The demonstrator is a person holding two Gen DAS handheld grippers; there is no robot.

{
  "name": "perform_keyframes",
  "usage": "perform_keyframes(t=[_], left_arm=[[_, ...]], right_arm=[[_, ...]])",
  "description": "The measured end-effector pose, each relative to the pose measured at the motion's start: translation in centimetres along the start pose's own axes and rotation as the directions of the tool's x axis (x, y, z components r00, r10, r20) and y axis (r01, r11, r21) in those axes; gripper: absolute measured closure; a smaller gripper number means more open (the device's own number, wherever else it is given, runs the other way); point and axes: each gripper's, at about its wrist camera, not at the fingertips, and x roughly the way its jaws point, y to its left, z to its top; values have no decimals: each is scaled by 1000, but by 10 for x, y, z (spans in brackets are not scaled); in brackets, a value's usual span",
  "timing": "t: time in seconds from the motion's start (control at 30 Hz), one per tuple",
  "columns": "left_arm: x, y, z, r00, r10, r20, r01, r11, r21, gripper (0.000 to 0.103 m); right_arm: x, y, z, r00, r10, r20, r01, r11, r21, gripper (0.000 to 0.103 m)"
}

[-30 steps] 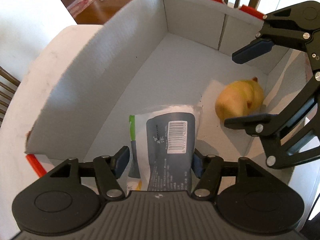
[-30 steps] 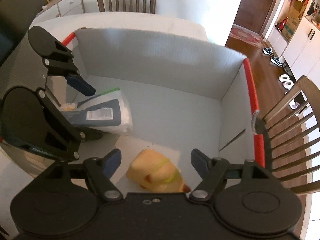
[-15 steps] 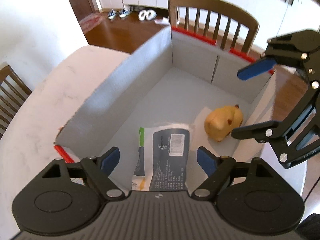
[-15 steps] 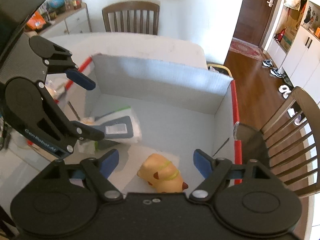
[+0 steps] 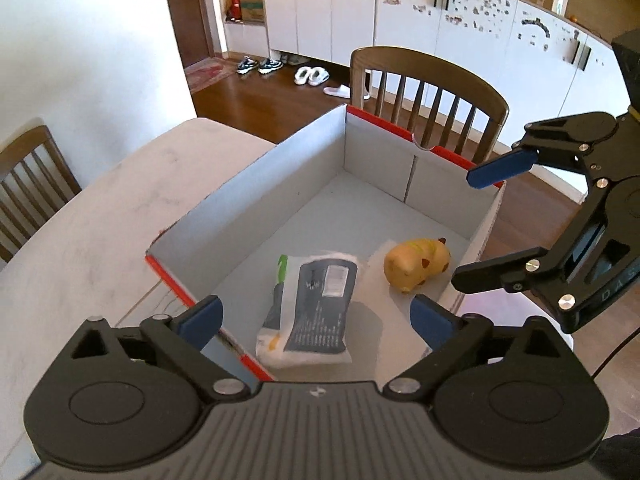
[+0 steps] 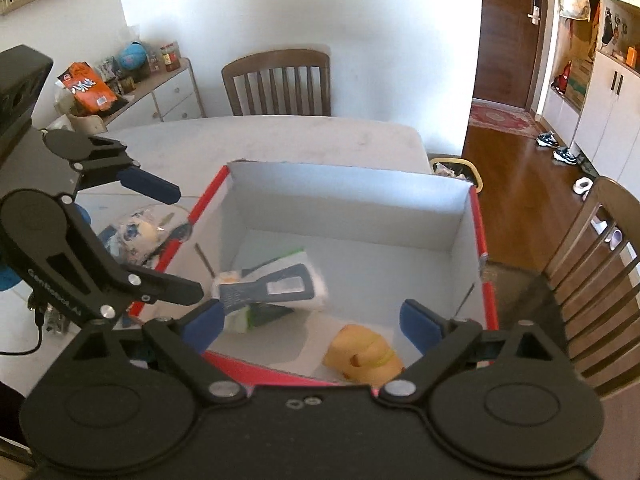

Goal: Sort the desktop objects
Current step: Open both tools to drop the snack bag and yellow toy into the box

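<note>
crowding the table edge (image 6: 132,236), some blurry, perhaps plastic-wrapped clutter.

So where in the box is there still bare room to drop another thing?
The far half of the box floor is bare, beyond the packet and yellow toy. The near end is crowded by those two.

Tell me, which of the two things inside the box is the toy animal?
The yellow toy, rounded with small brown ears, lying near the box corner. The other thing is a flat packet with a dark label and barcode.
</note>
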Motion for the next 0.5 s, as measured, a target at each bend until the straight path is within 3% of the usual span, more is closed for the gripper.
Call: perform_keyframes(t=[0.27, 0.5], left_arm=[[-18, -1, -18, 999, 2, 55, 2, 998, -67, 2], [-33, 5, -32, 994, 46, 102, -33, 991, -129, 2]], right_arm=[[-4, 15, -2, 999, 4, 32, -4, 1000, 5, 8], [-15, 25, 1, 997, -19, 80, 18, 1000, 14, 8]])
